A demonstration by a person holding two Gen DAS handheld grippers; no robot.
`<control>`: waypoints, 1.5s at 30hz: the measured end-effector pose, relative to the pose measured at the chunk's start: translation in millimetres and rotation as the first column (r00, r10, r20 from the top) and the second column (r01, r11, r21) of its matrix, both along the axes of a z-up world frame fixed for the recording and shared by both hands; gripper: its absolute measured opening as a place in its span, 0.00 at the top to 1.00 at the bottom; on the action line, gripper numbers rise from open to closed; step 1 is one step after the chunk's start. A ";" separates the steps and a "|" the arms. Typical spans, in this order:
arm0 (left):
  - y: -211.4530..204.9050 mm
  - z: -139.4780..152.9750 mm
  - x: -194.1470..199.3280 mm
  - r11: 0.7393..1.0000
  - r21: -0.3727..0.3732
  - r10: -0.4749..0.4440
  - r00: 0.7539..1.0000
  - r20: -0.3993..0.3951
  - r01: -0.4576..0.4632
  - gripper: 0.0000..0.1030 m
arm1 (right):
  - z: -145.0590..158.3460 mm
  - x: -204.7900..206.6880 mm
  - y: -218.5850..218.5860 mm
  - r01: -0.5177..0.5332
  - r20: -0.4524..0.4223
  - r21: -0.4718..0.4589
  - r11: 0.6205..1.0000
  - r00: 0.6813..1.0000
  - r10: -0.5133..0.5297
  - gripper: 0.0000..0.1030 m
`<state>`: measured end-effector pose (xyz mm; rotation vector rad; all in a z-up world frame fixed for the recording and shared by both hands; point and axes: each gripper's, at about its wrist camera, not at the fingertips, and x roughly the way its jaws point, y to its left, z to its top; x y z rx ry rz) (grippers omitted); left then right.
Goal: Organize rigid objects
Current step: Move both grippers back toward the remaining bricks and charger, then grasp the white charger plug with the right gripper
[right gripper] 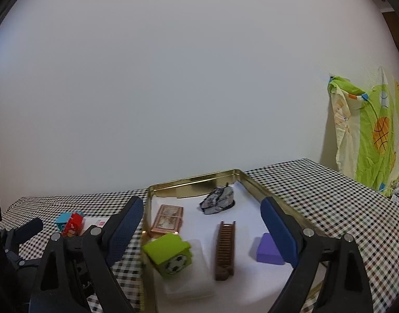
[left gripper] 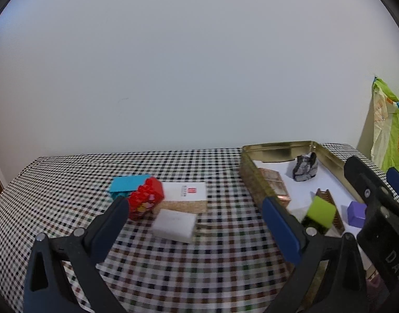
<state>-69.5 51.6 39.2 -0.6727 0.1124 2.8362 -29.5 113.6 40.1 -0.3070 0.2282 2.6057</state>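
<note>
Tilting on the near-left rim of the gold tin [right gripper: 194, 178], the green soccer-ball cube [right gripper: 170, 257] appears just released, touching neither jaw. Filed inside: card pack [right gripper: 168, 220], grey rock [right gripper: 217, 200], brown ladder piece [right gripper: 225, 250], purple block [right gripper: 267, 251]. Right gripper [right gripper: 202, 224] hangs over the tin, jaws wide. Left gripper [left gripper: 197, 219], also wide and empty, faces the unsorted red brick [left gripper: 146, 200] and white sponge [left gripper: 174, 224].

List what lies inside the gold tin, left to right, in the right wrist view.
Framed picture → green cube → grey rock → brown ladder → purple block. Both grippers are open.
</note>
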 end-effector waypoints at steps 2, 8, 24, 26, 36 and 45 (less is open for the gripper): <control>-7.7 -0.1 -2.4 1.000 -0.001 0.013 1.000 0.003 -0.013 0.01 | -0.2 -4.3 -6.4 -0.015 -0.001 -0.003 1.000 1.000 0.015 0.10; -31.9 -0.6 -10.8 0.999 0.010 0.044 0.999 0.020 -0.045 0.01 | -0.5 -18.1 -24.6 -0.057 0.010 0.001 0.998 0.998 0.057 0.10; -73.4 -4.2 -36.5 0.993 -0.005 0.118 0.992 0.045 -0.118 0.01 | -4.9 -53.3 -60.3 -0.157 0.063 -0.041 0.987 0.985 0.159 0.10; -79.5 -4.5 -40.3 0.989 -0.016 0.145 0.988 0.046 -0.144 0.01 | -5.7 -57.9 -64.4 -0.170 0.077 -0.042 0.985 0.982 0.172 0.10; -148.4 -12.4 -85.6 0.943 -0.035 0.334 0.933 0.135 -0.332 0.01 | -18.3 -99.6 -82.2 -0.278 0.241 -0.088 0.957 0.926 0.291 0.10; -152.9 -16.0 -97.6 0.930 -0.062 0.367 0.914 0.171 -0.362 0.01 | -45.5 -148.7 -99.9 -0.304 0.413 -0.234 0.923 0.828 0.378 0.10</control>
